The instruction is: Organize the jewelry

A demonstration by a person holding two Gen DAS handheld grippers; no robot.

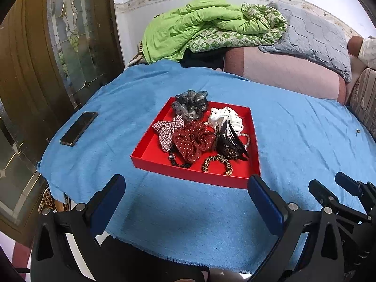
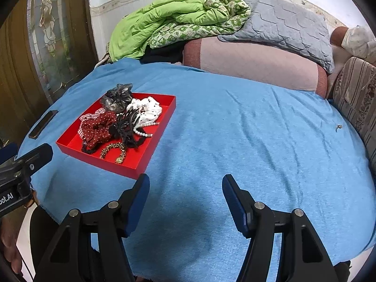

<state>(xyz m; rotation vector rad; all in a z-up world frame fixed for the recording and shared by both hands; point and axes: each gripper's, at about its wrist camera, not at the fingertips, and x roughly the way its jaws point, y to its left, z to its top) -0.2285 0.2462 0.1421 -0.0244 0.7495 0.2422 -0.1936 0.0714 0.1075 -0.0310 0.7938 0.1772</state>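
A shallow red tray (image 1: 150, 146) (image 2: 70, 142) sits on a blue cloth and holds a heap of hair accessories. In it lie a grey sheer scrunchie (image 1: 191, 104), a white dotted scrunchie (image 1: 226, 118), a dark red dotted scrunchie (image 1: 192, 142) (image 2: 99, 127), a checked one (image 1: 166, 130), a black claw clip (image 1: 231, 143) (image 2: 125, 123), a pearl string (image 2: 143, 131) and a gold beaded bracelet (image 1: 217, 164) (image 2: 114, 151). My left gripper (image 1: 186, 185) stands open just short of the tray's near edge, empty. My right gripper (image 2: 185, 185) hovers open over bare cloth to the right of the tray, holding nothing.
A black phone (image 1: 78, 128) (image 2: 43, 123) lies on the blue cloth (image 2: 258, 141) left of the tray. A small metal item (image 2: 338, 127) rests near the cloth's right edge. Green bedding (image 1: 199, 25), a grey pillow (image 1: 312, 37) and a pink cushion (image 1: 289, 75) are piled behind. A glass-panelled door (image 1: 65, 47) stands at left.
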